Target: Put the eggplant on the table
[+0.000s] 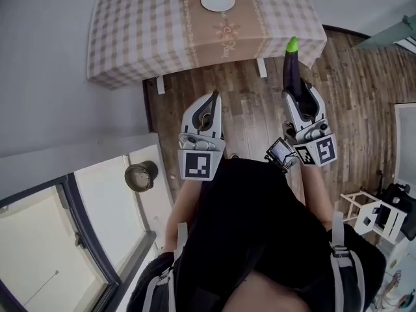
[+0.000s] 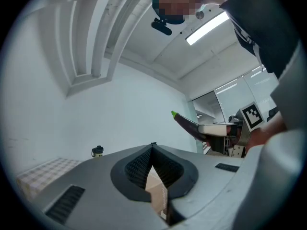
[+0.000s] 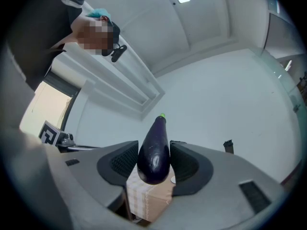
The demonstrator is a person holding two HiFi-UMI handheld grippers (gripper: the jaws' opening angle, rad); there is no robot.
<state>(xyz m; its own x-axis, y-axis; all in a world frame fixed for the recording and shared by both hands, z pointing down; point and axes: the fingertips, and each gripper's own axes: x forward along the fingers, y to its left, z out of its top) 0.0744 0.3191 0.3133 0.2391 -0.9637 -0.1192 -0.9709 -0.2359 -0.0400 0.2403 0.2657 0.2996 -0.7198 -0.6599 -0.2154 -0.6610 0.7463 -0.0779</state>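
- My right tongs (image 1: pixel 298 95) are squeezing the eggplant (image 1: pixel 292 67). Both sides are pressing on its fat purple end.
- The eggplant is sticking straight out past the tips of my right tongs. It is lying the same way the tongs are pointing, with the little green end out in front.
- My left tongs (image 1: pixel 210 100) are pinched together at the tips, and they are holding nothing.
- The left tongs are hanging just beside the right tongs, at about the same height. Both are pointing the same way.
- The table (image 1: pixel 130 38) with the checked cloth is waiting out in front of both tongs. No part of the eggplant is over it yet, I think.
- From my right tongs, the table is lying ahead and a bit to the left. The green end is aiming near its right corner.
- A white plate (image 1: pixel 218 0) is sitting far back on the table, well away from the tongs.
- I am thinking the right tongs are the ones to reach forward, since they are holding the eggplant.
- The eggplant is pointing forward, so its green end would be going over the table first.
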